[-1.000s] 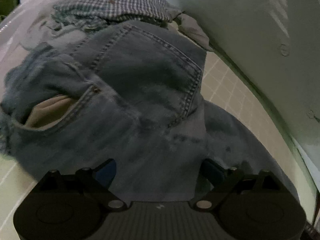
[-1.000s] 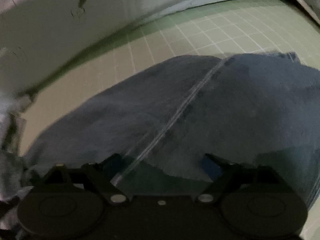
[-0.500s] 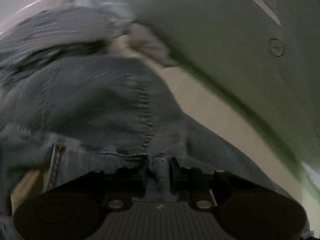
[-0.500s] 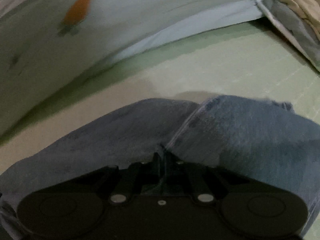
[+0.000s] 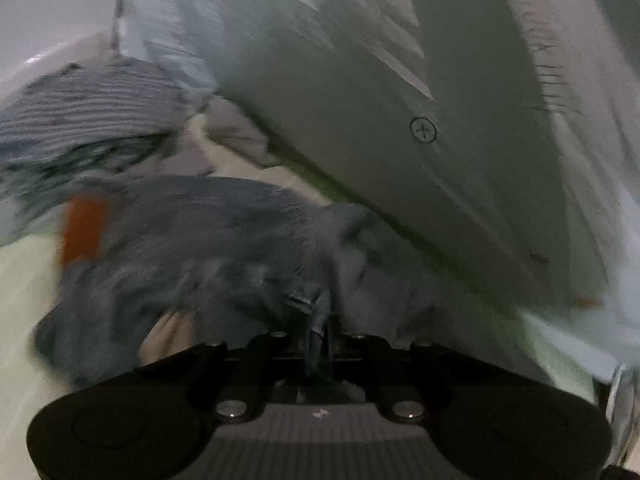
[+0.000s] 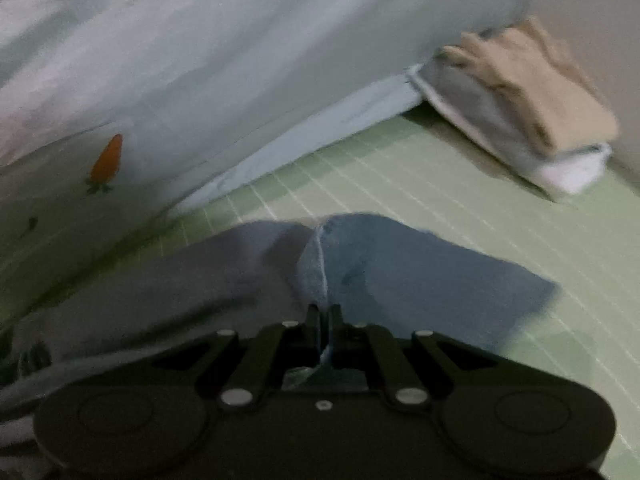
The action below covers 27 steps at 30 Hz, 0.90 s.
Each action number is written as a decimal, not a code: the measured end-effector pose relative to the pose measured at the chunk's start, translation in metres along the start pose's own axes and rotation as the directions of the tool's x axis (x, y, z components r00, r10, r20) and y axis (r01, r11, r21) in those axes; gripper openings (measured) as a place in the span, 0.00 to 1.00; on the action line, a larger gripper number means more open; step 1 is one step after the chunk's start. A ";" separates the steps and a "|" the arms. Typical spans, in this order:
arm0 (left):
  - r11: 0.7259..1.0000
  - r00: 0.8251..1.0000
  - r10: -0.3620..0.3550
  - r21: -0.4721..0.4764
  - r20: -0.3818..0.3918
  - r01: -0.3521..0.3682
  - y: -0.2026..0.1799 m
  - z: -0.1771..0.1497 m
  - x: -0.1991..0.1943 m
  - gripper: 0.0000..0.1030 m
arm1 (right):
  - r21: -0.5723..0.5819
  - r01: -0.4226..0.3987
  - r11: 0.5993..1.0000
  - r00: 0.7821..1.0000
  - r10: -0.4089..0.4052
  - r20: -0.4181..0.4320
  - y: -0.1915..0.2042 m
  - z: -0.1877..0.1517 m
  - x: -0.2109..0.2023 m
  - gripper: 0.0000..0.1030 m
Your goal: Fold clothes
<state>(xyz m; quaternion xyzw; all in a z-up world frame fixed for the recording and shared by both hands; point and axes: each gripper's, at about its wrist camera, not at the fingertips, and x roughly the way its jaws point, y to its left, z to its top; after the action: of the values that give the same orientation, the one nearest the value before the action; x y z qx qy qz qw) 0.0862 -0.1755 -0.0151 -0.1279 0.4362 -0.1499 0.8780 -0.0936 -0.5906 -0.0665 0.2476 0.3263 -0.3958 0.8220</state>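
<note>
A pair of blue denim jeans (image 5: pixel 208 248) lies bunched on the pale green gridded mat (image 6: pixel 460 216). My left gripper (image 5: pixel 322 328) is shut on a fold of the jeans near the waist; an orange-brown label (image 5: pixel 82 228) shows at the left. My right gripper (image 6: pixel 324 316) is shut on the jeans' leg (image 6: pixel 400 272) along its side seam, and the cloth drapes forward from the fingers. The left wrist view is motion-blurred.
A checked shirt (image 5: pixel 80 112) lies heaped at the back left. A folded stack with a beige garment (image 6: pixel 528 92) on top sits at the back right. A pale sheet with a carrot print (image 6: pixel 106 160) rises behind the mat.
Both grippers have gone from open over the jeans to shut on the denim. Both have lifted and swung, so the cloth has bunched up under them.
</note>
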 end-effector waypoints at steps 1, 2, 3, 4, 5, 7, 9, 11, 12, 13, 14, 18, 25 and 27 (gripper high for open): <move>1.000 1.000 0.016 0.015 -0.002 -0.016 0.006 -0.011 -0.014 0.07 | 0.002 0.007 1.000 1.000 -0.007 -0.014 -0.014 -0.011 -0.010 0.04; 1.000 1.000 0.025 0.009 -0.017 -0.025 0.015 -0.024 -0.024 0.07 | 0.004 0.017 1.000 0.999 -0.017 -0.032 -0.027 -0.022 -0.019 0.04; 1.000 0.999 0.031 -0.004 -0.035 -0.031 0.023 -0.036 -0.033 0.07 | 0.006 0.031 1.000 0.998 -0.030 -0.057 -0.039 -0.035 -0.024 0.04; 0.999 0.998 0.032 -0.036 -0.061 -0.034 0.032 -0.049 -0.038 0.08 | 0.005 0.046 0.999 0.995 -0.045 -0.088 -0.050 -0.047 -0.027 0.04; 0.997 0.996 0.031 -0.074 -0.089 -0.037 0.041 -0.060 -0.042 0.08 | 0.001 0.062 0.998 0.990 -0.062 -0.127 -0.061 -0.060 -0.026 0.04; 0.990 0.991 0.031 -0.135 -0.131 -0.049 0.055 -0.078 -0.049 0.10 | 0.022 0.076 0.997 0.976 -0.069 -0.205 -0.076 -0.079 -0.022 0.04; 0.984 0.990 0.045 -0.164 -0.130 -0.067 0.064 -0.081 -0.054 0.12 | 0.060 0.069 0.996 0.966 -0.052 -0.254 -0.086 -0.085 -0.018 0.04; 0.981 0.993 0.068 -0.173 -0.096 -0.084 0.070 -0.076 -0.059 0.27 | 0.064 0.052 0.997 0.970 -0.035 -0.239 -0.086 -0.084 -0.021 0.05; 0.980 0.994 0.074 -0.179 -0.075 -0.086 0.072 -0.073 -0.061 0.40 | 0.060 0.042 0.997 0.975 -0.028 -0.220 -0.084 -0.081 -0.023 0.10; 0.979 0.996 0.077 -0.186 -0.054 -0.086 0.072 -0.070 -0.063 0.47 | 0.055 0.031 0.998 0.979 -0.019 -0.201 -0.082 -0.079 -0.025 0.14; 0.978 0.996 0.079 -0.193 -0.036 -0.084 0.073 -0.067 -0.063 0.50 | 0.051 0.021 0.999 0.983 -0.011 -0.181 -0.080 -0.076 -0.028 0.18; 0.974 0.997 0.082 -0.210 0.000 -0.080 0.077 -0.052 -0.056 0.64 | 0.024 -0.016 1.000 0.994 0.019 -0.105 -0.071 -0.066 -0.037 0.41; 0.981 0.997 0.072 -0.184 0.010 -0.069 0.069 -0.025 -0.026 0.85 | -0.112 0.004 0.994 1.000 -0.006 -0.021 -0.037 -0.036 -0.026 0.75; 0.981 0.997 0.077 -0.177 -0.004 -0.077 0.067 -0.018 -0.011 0.85 | -0.112 0.014 0.994 0.999 -0.018 -0.037 -0.033 -0.027 -0.012 0.75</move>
<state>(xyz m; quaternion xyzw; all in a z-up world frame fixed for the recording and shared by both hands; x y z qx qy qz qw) 0.0757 -0.1113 -0.0412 -0.1885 0.4512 -0.0764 0.8689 -0.1350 -0.5852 -0.0801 0.2060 0.3654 -0.3786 0.8251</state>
